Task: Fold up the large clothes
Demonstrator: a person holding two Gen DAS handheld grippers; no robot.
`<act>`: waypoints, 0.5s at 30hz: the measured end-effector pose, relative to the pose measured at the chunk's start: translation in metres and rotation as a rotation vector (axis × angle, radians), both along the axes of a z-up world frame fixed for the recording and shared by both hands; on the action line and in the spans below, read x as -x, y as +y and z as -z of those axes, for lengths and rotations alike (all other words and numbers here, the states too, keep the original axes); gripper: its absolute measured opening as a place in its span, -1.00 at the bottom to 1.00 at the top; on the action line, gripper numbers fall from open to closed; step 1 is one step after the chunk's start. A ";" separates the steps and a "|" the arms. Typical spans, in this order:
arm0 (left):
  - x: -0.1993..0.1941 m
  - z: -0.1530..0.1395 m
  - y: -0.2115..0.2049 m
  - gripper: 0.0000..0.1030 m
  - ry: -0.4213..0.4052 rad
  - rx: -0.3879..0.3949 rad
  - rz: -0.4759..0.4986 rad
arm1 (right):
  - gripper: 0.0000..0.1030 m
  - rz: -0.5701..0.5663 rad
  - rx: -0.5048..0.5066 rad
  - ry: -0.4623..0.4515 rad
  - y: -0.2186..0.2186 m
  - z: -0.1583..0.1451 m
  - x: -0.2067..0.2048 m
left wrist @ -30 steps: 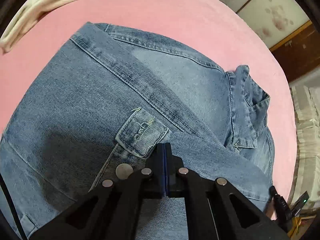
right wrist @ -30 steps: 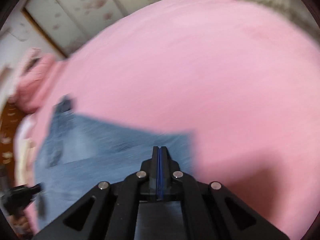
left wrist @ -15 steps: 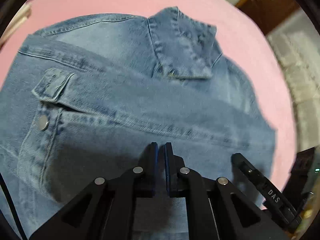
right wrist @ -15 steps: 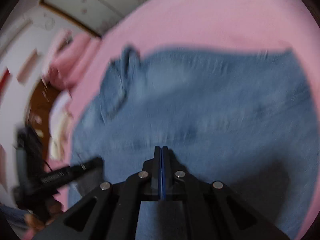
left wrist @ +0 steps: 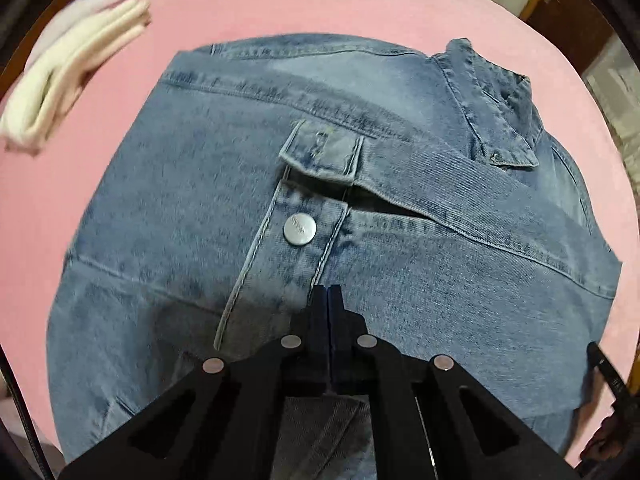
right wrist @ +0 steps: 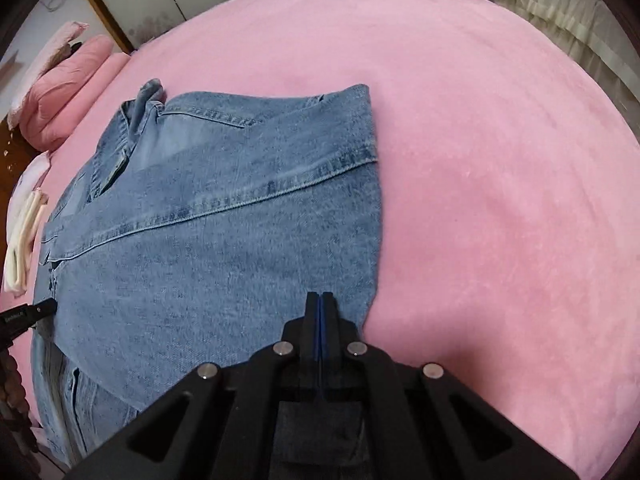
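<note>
Both grippers, left [left wrist: 328,292] and right [right wrist: 319,300], closed on the jacket's [right wrist: 224,240] near edge; its length runs away toward the collar [left wrist: 496,112].

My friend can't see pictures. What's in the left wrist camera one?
A blue denim jacket lies folded on a pink bed cover, its collar at upper right and a silver button near the middle. The black left gripper, shut, hangs over it. Folded white cloth sits at upper left.

A light-blue denim jacket [left wrist: 400,240] lies flat on the pink bed [right wrist: 480,140], sleeves folded in, collar toward the pillows.
</note>
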State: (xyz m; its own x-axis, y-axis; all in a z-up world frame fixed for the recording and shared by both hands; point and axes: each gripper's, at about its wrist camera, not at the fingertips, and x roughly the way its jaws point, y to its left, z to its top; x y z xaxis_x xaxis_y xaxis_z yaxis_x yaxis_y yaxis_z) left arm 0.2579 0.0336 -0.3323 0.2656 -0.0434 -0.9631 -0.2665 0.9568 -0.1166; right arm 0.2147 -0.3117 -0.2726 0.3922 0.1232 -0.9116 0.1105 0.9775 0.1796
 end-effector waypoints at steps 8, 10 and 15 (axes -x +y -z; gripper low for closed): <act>0.033 -0.006 -0.001 -0.98 0.021 0.006 0.054 | -1.00 0.145 -0.049 0.037 -0.007 -0.006 0.050; 0.044 -0.006 0.003 -0.98 0.032 0.040 0.044 | -1.00 0.154 -0.028 0.021 -0.002 -0.008 0.061; 0.064 -0.006 0.012 -0.13 0.103 0.006 0.013 | -1.00 0.206 0.008 -0.024 0.012 -0.029 0.095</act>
State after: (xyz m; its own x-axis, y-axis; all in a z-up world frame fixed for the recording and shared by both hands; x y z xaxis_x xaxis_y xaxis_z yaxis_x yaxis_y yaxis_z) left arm 0.1940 0.0451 -0.3260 0.1643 -0.0520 -0.9850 -0.2647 0.9597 -0.0948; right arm 0.1197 -0.2996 -0.2434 0.4297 0.0312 -0.9025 0.3043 0.9359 0.1773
